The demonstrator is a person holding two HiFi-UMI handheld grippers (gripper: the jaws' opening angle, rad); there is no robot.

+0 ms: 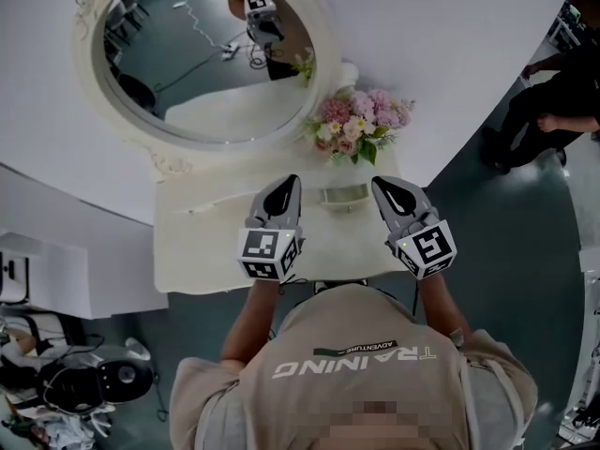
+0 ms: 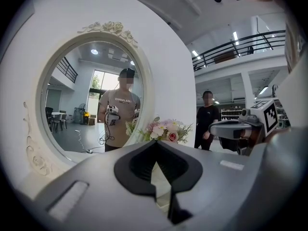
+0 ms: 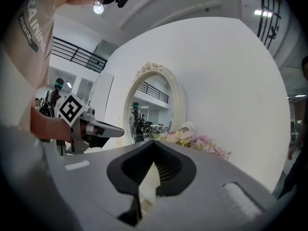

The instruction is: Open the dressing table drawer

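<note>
A plain white wall (image 1: pixel 469 54) fills the upper part of the head view, and a dark grey-green floor (image 1: pixel 525 251) runs down its right side. In the upper right of the left gripper view, a black-railed balcony (image 2: pixel 240 44) sits under bright ceiling strip lights (image 2: pixel 235 35).

The head view looks steeply down over the person's shoulders onto the dressing table (image 1: pixel 197 247). Both gripper views sit low and near, facing level along their jaws — all three views share the mirror (image 1: pixel 211 59) and flowers (image 1: pixel 361 125).
</note>
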